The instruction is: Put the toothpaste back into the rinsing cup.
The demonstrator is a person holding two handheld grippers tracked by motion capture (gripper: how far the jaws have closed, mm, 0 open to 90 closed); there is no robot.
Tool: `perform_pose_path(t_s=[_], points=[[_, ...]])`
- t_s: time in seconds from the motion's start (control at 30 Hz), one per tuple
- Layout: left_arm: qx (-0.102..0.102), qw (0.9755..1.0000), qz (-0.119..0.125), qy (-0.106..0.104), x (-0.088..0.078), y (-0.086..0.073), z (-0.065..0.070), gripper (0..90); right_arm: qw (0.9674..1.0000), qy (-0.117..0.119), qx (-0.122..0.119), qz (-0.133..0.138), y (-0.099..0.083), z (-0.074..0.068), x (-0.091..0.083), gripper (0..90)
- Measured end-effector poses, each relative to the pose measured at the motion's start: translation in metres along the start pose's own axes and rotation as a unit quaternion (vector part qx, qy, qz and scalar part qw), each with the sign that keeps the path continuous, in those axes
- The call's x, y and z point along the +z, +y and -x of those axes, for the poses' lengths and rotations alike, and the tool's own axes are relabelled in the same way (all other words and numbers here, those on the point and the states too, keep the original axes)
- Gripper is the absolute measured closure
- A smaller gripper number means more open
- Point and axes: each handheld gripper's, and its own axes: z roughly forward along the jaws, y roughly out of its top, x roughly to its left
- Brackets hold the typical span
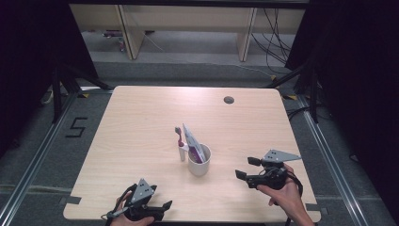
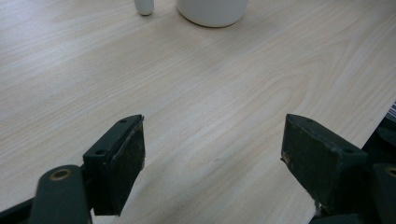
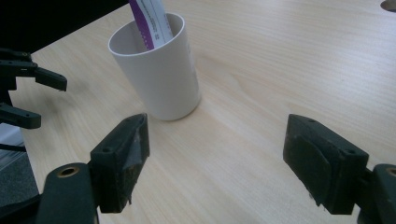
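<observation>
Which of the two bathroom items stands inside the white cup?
The purple-and-white toothpaste tube leans inside the cup; the toothbrush stands upright outside, beside it.

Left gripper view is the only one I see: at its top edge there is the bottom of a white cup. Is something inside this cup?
Observer: Yes. The cup holds a purple-and-white tube that leans out over the rim.
Operator: And the small white thing beside it?
Observer: That is the base of a toothbrush. It stands upright, close on the cup's left in the high view.
Operator: And the other claw?
Observer: The right claw is to the right of the cup, apart from it, open and empty.
</observation>
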Motion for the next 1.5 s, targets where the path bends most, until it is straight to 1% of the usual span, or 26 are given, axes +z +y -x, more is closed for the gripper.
perform_pose_path(t_s=[0.17,0.2,0.23,0.33,0.37,0.43,0.47,0.5,0.53,0.57,0.6,0.63,0.73,0.87,0.9,1.03,1.07,1.1,1.13,1.2,1.23,1.33,1.37,1.4,1.43,1.5], points=[[0.001,1.0000,0.000,0.003,0.000,0.001,0.000,21.3,0.9997,-0.010,-0.020,-0.007,-0.005,0.001,-0.003,22.5],[0.001,1.0000,0.000,0.004,0.000,0.001,0.000,21.3,1.0000,-0.004,-0.005,-0.006,-0.006,-0.001,-0.003,22.3],[0.000,1.0000,0.000,0.003,0.000,0.001,0.000,21.3,0.9999,-0.006,-0.012,-0.010,-0.007,0.000,-0.004,22.1],[0.000,1.0000,0.000,0.003,0.000,0.000,0.000,21.3,0.9999,-0.005,0.005,-0.014,-0.011,-0.001,-0.005,21.0],[0.001,1.0000,0.000,0.004,0.000,0.001,0.000,21.3,0.9999,-0.005,-0.009,-0.009,-0.012,0.000,-0.005,21.0],[0.001,1.0000,0.002,0.000,-0.001,0.001,0.001,21.4,0.9998,-0.005,0.000,-0.019,-0.015,-0.001,-0.008,20.8],[0.001,1.0000,0.002,0.001,-0.001,0.001,0.001,21.3,0.9998,-0.008,-0.010,-0.014,-0.016,0.000,-0.008,20.7],[-0.001,1.0000,0.004,0.003,-0.001,0.000,0.001,21.3,0.9997,-0.004,0.010,-0.023,-0.017,-0.003,-0.009,20.7],[0.000,1.0000,0.003,0.004,-0.001,0.000,0.000,21.3,0.9998,-0.008,-0.010,-0.017,-0.018,-0.001,-0.008,20.7],[-0.001,1.0000,0.004,0.002,-0.001,0.000,0.001,21.3,0.9998,-0.008,0.003,-0.018,-0.019,-0.003,-0.009,20.5],[0.002,1.0000,0.004,0.001,-0.002,0.000,0.001,21.3,0.9997,-0.008,-0.009,-0.019,-0.020,-0.001,-0.009,20.5],[0.001,1.0000,0.005,0.000,-0.002,0.000,0.001,21.4,0.9998,-0.005,0.002,-0.021,-0.022,-0.003,-0.009,20.5],[0.001,1.0000,0.006,0.000,-0.001,0.000,0.001,21.3,0.9995,-0.012,-0.014,-0.024,-0.024,-0.003,-0.011,20.4],[0.004,1.0000,0.004,0.002,-0.001,0.001,0.001,21.4,0.9998,-0.005,-0.002,-0.020,-0.027,-0.006,-0.012,20.3],[0.006,1.0000,0.003,0.003,-0.001,0.001,0.001,21.3,0.9996,-0.008,-0.014,-0.022,-0.027,-0.005,-0.013,20.3],[0.005,1.0000,0.004,0.002,-0.001,0.001,0.001,21.3,0.9998,-0.007,-0.001,-0.021,-0.031,-0.007,-0.015,19.4],[0.006,1.0000,0.003,0.003,-0.002,0.001,0.001,21.4,0.9996,-0.007,-0.010,-0.023,-0.031,-0.006,-0.016,19.3],[0.005,1.0000,0.003,0.003,-0.002,0.001,0.001,21.4,0.9997,-0.004,0.005,-0.023,-0.032,-0.008,-0.016,19.2],[0.008,1.0000,0.001,0.004,-0.002,0.001,0.000,21.3,0.9996,-0.008,-0.009,-0.026,-0.032,-0.006,-0.017,19.1],[0.003,1.0000,0.005,-0.001,-0.002,0.001,0.002,21.3,0.9996,-0.010,-0.002,-0.028,-0.034,-0.007,-0.019,19.1],[0.003,1.0000,0.005,0.000,-0.002,0.001,0.002,21.3,0.9995,-0.011,-0.011,-0.026,-0.034,-0.006,-0.019,19.0],[0.003,1.0000,0.006,0.000,-0.002,0.001,0.002,21.4,0.9997,-0.005,0.007,-0.024,-0.037,-0.008,-0.020,18.9],[0.003,1.0000,0.006,0.000,-0.002,0.001,0.002,21.4,0.9996,-0.010,-0.006,-0.025,-0.038,-0.006,-0.022,18.9],[0.003,1.0000,0.005,0.000,-0.002,0.001,0.002,21.4,0.9997,-0.006,0.011,-0.023,-0.039,-0.008,-0.022,18.8],[0.003,1.0000,0.006,0.000,-0.002,0.001,0.002,21.3,0.9996,-0.011,-0.006,-0.023,-0.039,-0.005,-0.023,18.8],[0.006,1.0000,0.005,-0.001,-0.002,0.001,0.002,21.3,0.9996,-0.013,-0.004,-0.023,-0.040,-0.005,-0.024,18.7]])
